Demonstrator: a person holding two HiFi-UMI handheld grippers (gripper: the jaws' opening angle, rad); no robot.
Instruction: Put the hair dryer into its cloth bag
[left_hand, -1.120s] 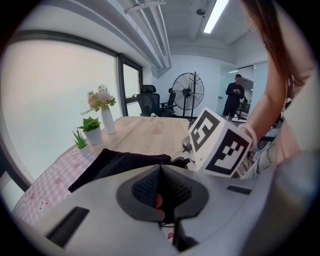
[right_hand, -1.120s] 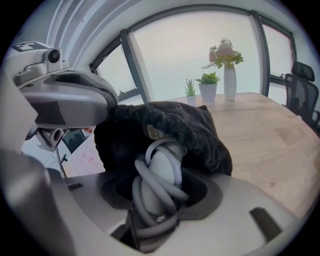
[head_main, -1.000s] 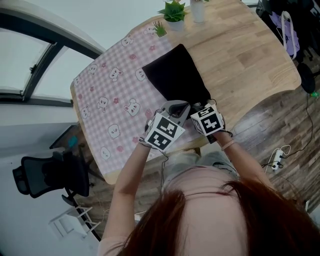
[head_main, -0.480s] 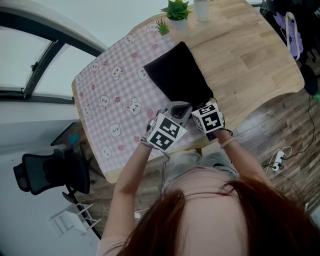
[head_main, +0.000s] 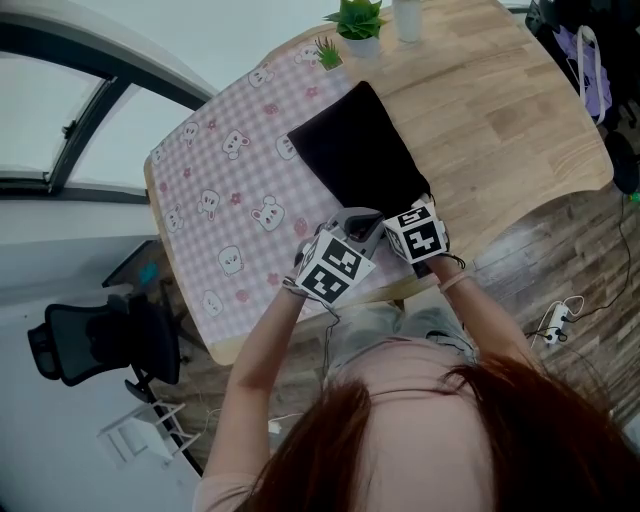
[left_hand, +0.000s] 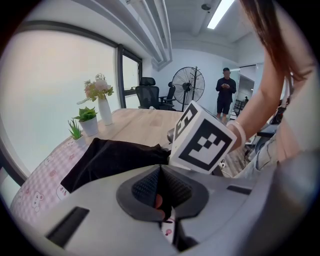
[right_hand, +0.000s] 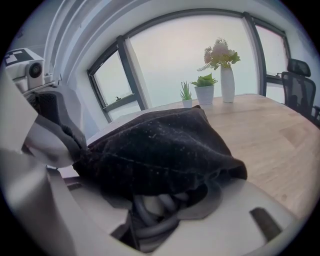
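Currently both grippers sit at the bag's mouth, at the near table edge. The left gripper (left_hand: 159, 189) is clamped shut on the rim of the black cloth bag (right_hand: 160, 145). The right gripper (right_hand: 157, 212) grips the hair dryer (right_hand: 162, 205) by its coiled gray cord, just under that rim; the rest of it is hidden by cloth. The bag's long axis runs straight away from both, so the push is likely forward, with the right. Beyond: pink checked cloth (head_main: 220, 220), wood table (head_main: 520, 120), 2 potted plants (head_main: 357, 20), vase (right_hand: 227, 82), windows.
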